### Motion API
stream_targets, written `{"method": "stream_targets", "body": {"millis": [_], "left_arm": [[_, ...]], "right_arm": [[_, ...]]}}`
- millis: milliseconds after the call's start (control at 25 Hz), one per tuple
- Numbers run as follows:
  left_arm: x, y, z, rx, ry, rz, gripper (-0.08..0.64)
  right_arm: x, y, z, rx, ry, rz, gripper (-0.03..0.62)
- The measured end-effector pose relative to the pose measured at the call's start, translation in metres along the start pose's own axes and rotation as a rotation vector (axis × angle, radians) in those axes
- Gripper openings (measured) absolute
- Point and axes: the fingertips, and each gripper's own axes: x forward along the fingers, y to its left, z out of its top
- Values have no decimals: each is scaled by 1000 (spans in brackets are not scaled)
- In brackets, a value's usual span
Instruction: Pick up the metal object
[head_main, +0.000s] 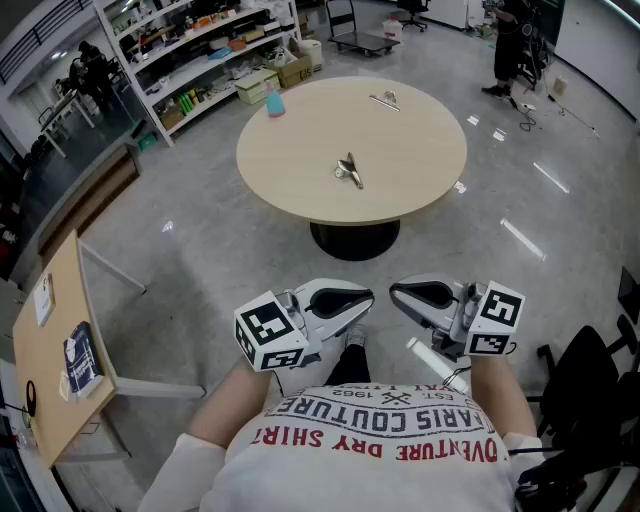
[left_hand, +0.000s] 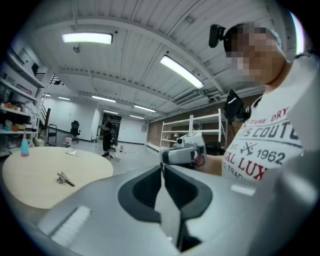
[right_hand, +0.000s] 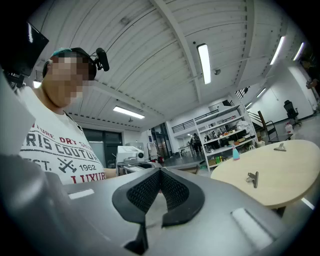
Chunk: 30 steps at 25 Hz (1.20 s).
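Your left gripper (head_main: 366, 298) and right gripper (head_main: 395, 292), both clenched on nothing, face tip to tip at your waist; the small silver metal clip (head_main: 349, 172) lies well ahead, just nearside of the round beige table's (head_main: 420, 190) centre, marginally nearer your left.

My left gripper (left_hand: 162, 169) has its jaws closed against each other. Beyond them, to the left, a metal clip (left_hand: 64, 178) lies on the round table (left_hand: 30, 186). My right gripper (left_hand: 184, 155) sits straight ahead.
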Motion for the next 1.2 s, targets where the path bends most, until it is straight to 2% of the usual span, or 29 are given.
{"method": "stream_targets", "body": {"millis": [360, 520, 760, 1000, 1040, 1080, 1200], "left_arm": [[31, 216, 30, -40, -13, -2, 3], [44, 292, 35, -42, 45, -9, 3], [59, 375, 25, -71, 101, 13, 2], [78, 479, -24, -64, 239, 142, 11], [82, 494, -34, -67, 265, 151, 124], [87, 505, -46, -67, 298, 147, 194], [105, 531, -89, -27, 424, 111, 263]], "right_arm": [[89, -195, 30, 73, 53, -31, -2], [122, -267, 52, 93, 48, -44, -2], [132, -333, 53, 188, 19, -64, -2], [136, -364, 40, 223, 41, -76, -2], [135, -368, 38, 229, 42, -85, -2], [133, -373, 35, 235, 45, -96, -2], [124, -387, 24, 255, 63, -138, -2]]}}
